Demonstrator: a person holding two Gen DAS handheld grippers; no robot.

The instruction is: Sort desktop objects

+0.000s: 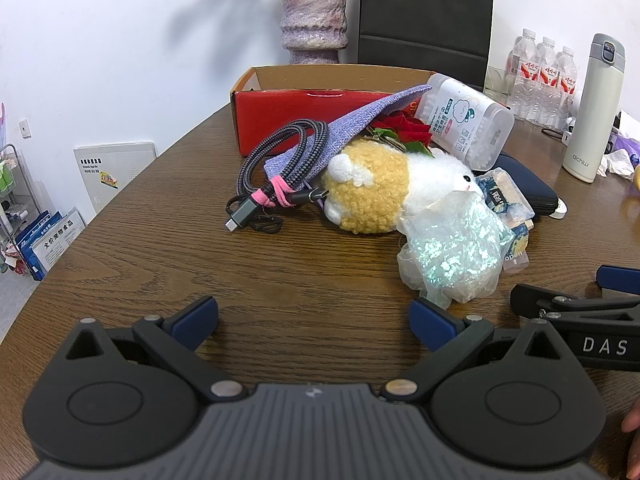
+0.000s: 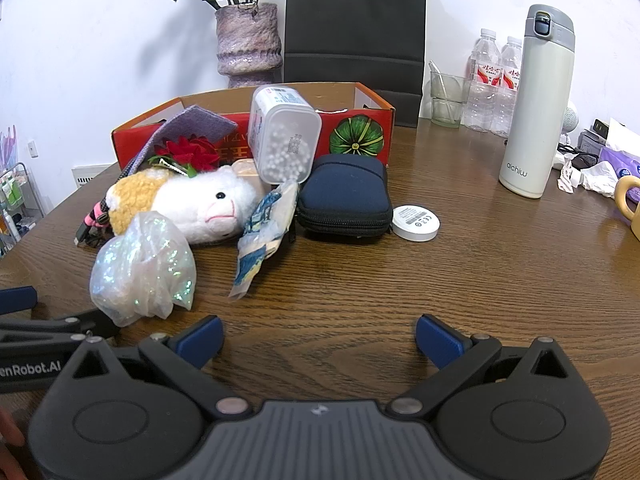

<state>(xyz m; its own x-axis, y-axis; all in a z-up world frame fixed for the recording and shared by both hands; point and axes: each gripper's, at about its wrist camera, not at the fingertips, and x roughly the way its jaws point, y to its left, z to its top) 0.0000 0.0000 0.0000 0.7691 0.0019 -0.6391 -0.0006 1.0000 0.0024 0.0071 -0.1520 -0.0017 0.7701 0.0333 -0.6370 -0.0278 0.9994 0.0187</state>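
- The left gripper (image 1: 314, 320) hangs low over the wooden table (image 1: 200, 248), its blue-padded fingers spread wide with nothing between them
- The right gripper (image 2: 319, 338) is likewise spread and empty, near the table's front edge, beside the left one
- A heap of desktop objects lies mid-table in front of an open red cardboard box (image 2: 360, 136)
- In the heap: a white and tan plush toy (image 1: 384, 188) lying on its side, with an iridescent plastic bag (image 1: 452, 256) touching its face at the front
- A coiled braided USB cable (image 1: 280, 160), bound with a pink tie, lies at the toy's tail end, over a purple woven cloth (image 1: 360, 124)
- A red fabric flower (image 2: 188, 152) sits between the cloth and the toy
- A clear cotton swab container (image 2: 286, 140) leans tilted against the box's front wall
- A navy zippered pouch (image 2: 344, 196) lies flat just right of the toy, with a white round disc (image 2: 416, 223) beside it
- A white thermos (image 2: 536, 108) stands upright, well apart to the right
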